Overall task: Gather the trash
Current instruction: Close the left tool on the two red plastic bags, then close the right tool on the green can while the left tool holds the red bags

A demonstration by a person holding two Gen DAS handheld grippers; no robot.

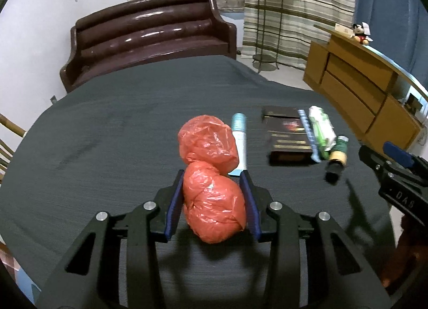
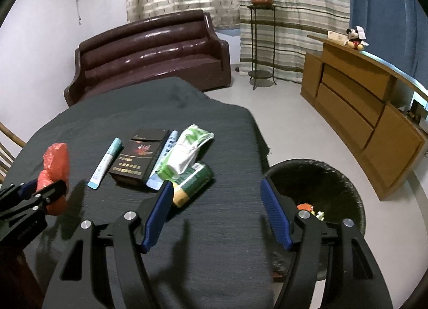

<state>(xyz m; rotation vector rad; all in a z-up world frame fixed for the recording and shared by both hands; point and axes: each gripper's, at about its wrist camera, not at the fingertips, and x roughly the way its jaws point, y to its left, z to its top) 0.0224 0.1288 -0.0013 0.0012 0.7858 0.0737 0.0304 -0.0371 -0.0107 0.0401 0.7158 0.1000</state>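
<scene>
My left gripper (image 1: 212, 178) is shut on a crumpled red plastic bag (image 1: 214, 202), which bulges out past the fingertips over the dark table (image 1: 107, 127). The bag also shows in the right wrist view (image 2: 54, 164), held by the left gripper (image 2: 44, 188). My right gripper (image 2: 216, 184) is open and empty above the table's right edge, close to a green bottle (image 2: 192, 183). A black bin (image 2: 321, 183) with some trash stands on the floor to the right. On the table lie a tube (image 2: 105, 160), a dark box (image 2: 139, 154) and a white-green packet (image 2: 187, 151).
A brown sofa (image 2: 149, 52) stands behind the table. A wooden cabinet (image 2: 361, 111) runs along the right wall. A plant stand (image 2: 260, 41) is by the curtains. A wooden chair (image 2: 6, 146) is at the far left.
</scene>
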